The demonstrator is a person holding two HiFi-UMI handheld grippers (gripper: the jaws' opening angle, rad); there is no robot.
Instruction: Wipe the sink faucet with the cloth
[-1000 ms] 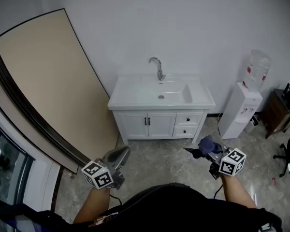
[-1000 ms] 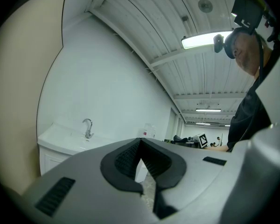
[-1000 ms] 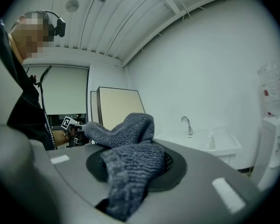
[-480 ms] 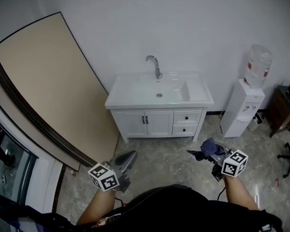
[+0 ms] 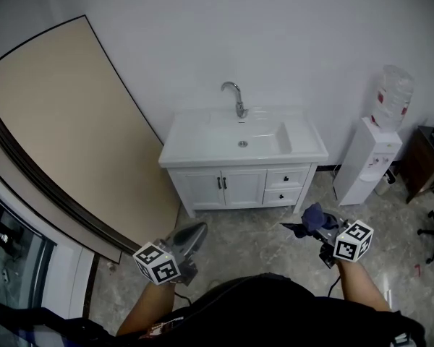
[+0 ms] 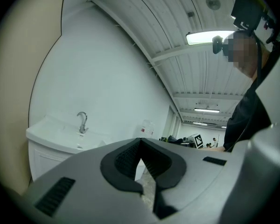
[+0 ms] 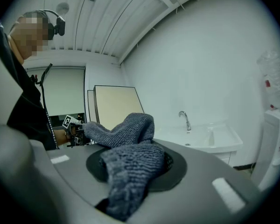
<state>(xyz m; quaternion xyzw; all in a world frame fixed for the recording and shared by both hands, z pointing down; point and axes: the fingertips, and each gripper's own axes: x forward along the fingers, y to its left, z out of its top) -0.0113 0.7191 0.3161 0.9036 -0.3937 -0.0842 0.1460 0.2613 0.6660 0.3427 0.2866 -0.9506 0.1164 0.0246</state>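
A chrome faucet (image 5: 236, 98) stands at the back of a white sink (image 5: 202, 147) on a vanity against the far wall. Both grippers are well short of it, over the floor. My right gripper (image 5: 293, 228) is shut on a grey-blue cloth (image 5: 312, 217). In the right gripper view the cloth (image 7: 130, 157) bunches up between the jaws and drapes over them, with the faucet (image 7: 185, 120) small beyond it. My left gripper (image 5: 195, 231) is shut with nothing in it. In the left gripper view its pads (image 6: 126, 157) meet, and the faucet (image 6: 82, 122) shows far off at the left.
A large beige board (image 5: 65, 136) leans on the wall left of the vanity. A white water dispenser (image 5: 369, 161) with a bottle on top stands to its right, and a dark cabinet (image 5: 423, 165) is further right. Marbled floor lies between me and the vanity.
Both grippers and my view have moved a little closer to the vanity. The cloth stays clamped in the right gripper, and the left stays shut.
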